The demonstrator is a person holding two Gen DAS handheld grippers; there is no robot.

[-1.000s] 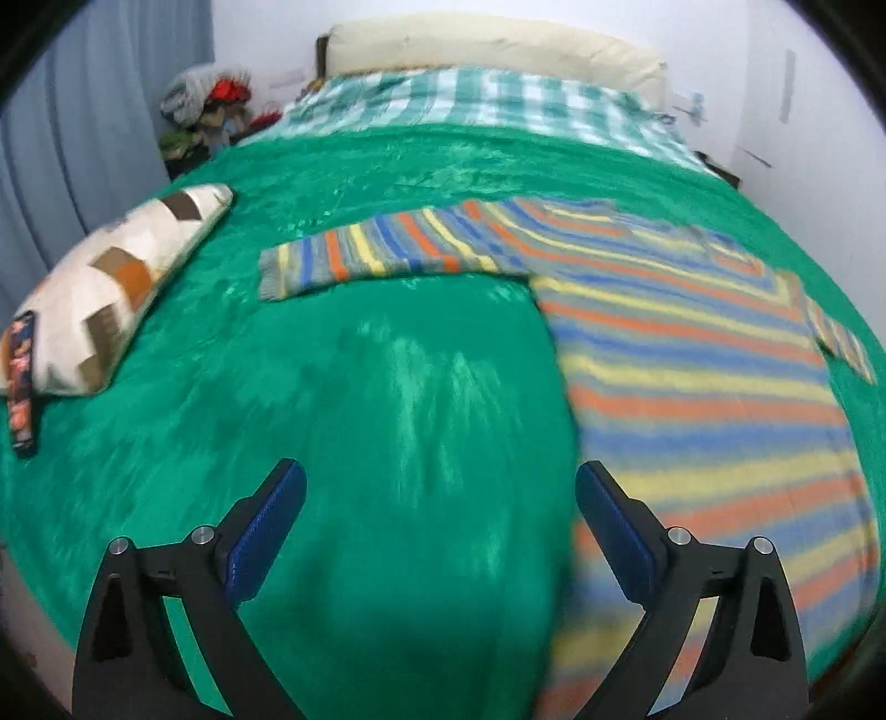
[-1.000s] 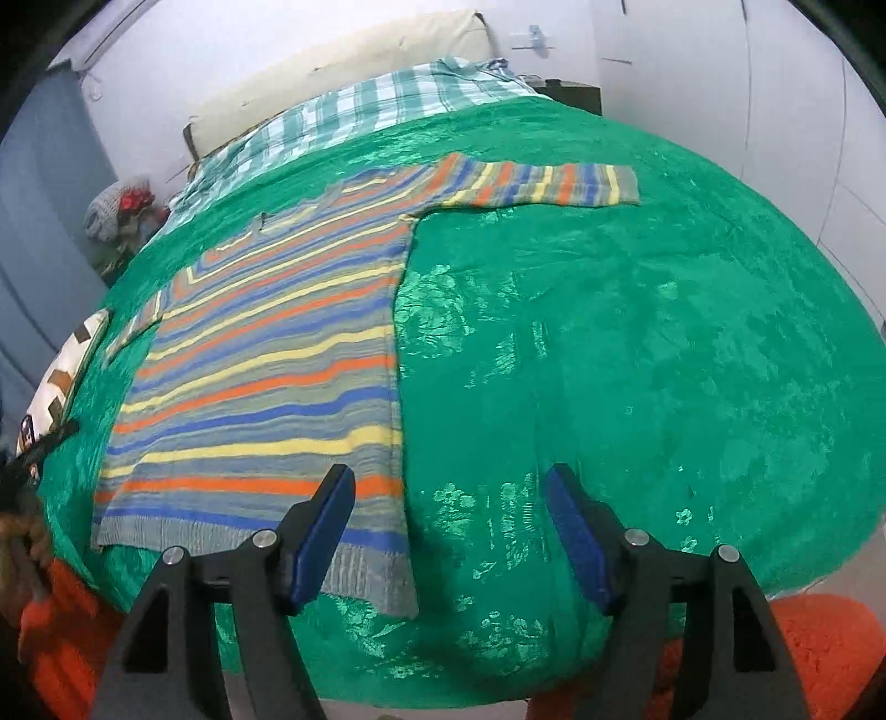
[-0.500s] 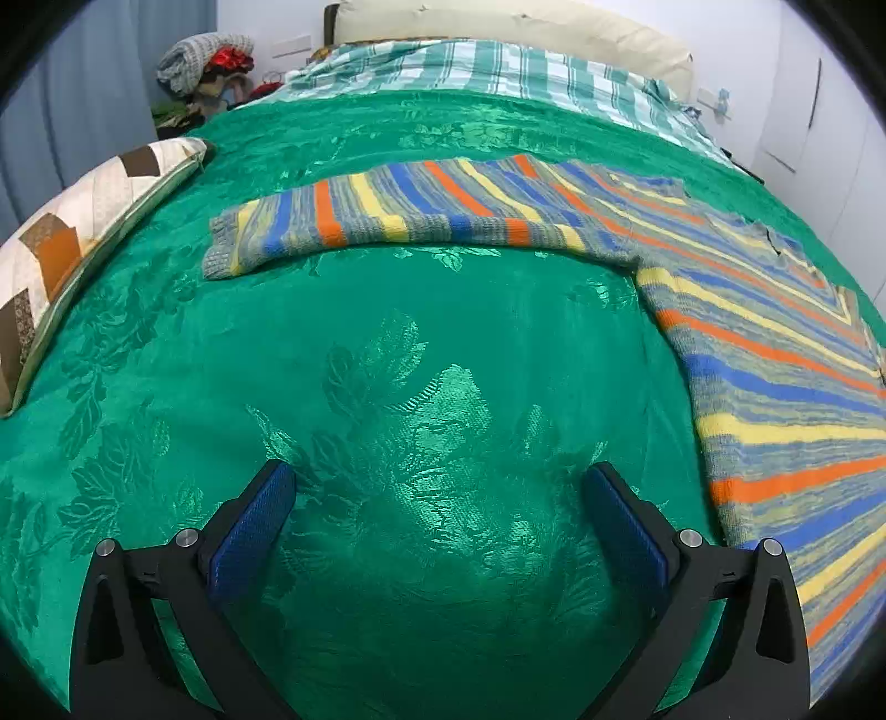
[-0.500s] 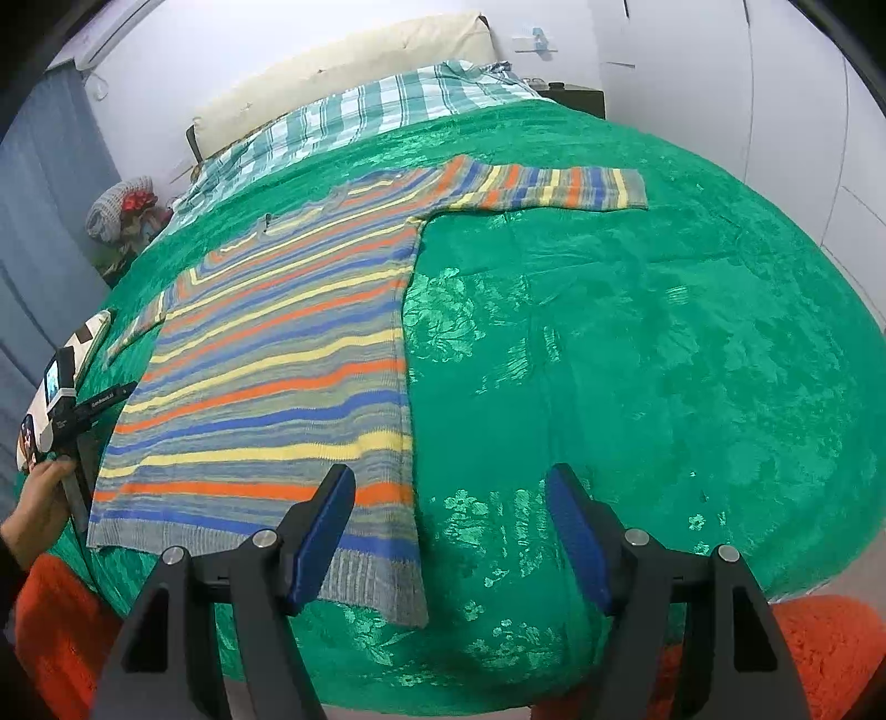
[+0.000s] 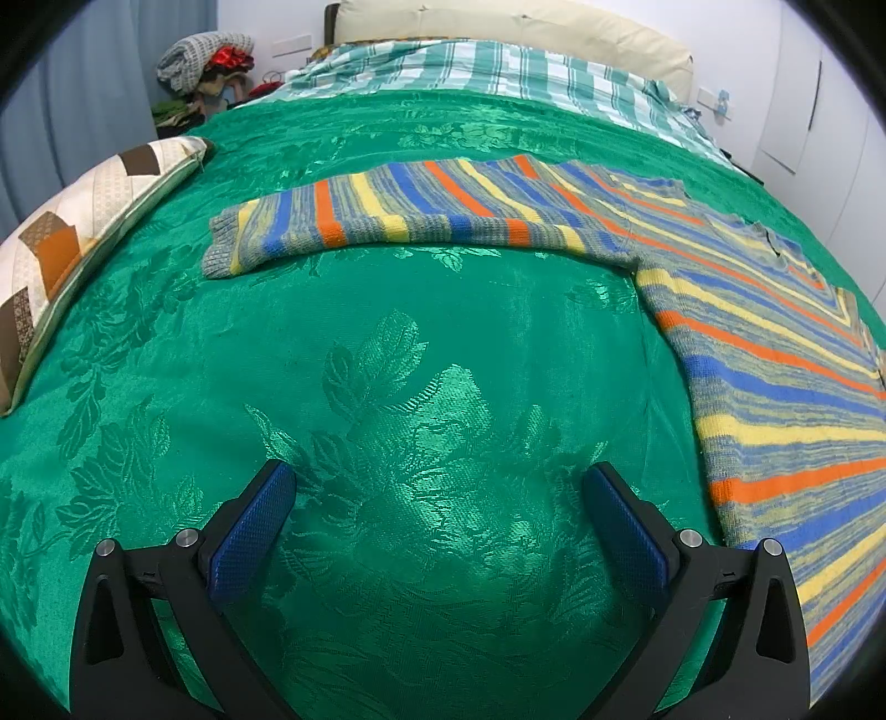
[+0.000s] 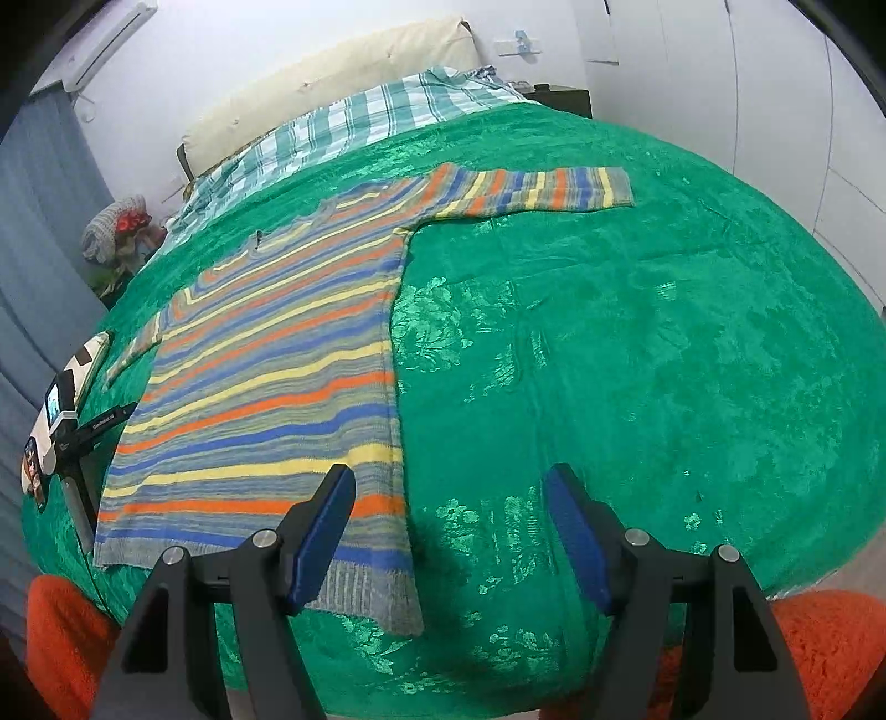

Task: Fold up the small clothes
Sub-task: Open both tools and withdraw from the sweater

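A striped knit sweater [image 5: 775, 354] in grey, blue, yellow and orange lies flat on the green bedspread [image 5: 421, 354], both sleeves stretched sideways. Its left sleeve [image 5: 387, 216] runs across the upper middle of the left wrist view. My left gripper [image 5: 437, 487] hovers open over bare bedspread, below that sleeve and left of the sweater's body. In the right wrist view the sweater [image 6: 266, 387] fills the left half and its other sleeve [image 6: 531, 191] reaches right. My right gripper [image 6: 448, 487] is open at the hem's lower right corner, its left finger [image 6: 326, 520] over the hem, nothing gripped.
A patchwork pillow [image 5: 77, 238] lies at the bed's left edge. A green checked sheet [image 5: 487, 72] and cream headboard cushion [image 5: 515, 27] are at the far end. A clothes pile [image 5: 205, 61] sits beside the bed. An orange rug [image 6: 830, 648] lies below the bed's near edge.
The left gripper has sunk and shifted left, off the sweater's body toward the sleeve side; it now shows at the left edge of the right wrist view. The right gripper has stayed put.
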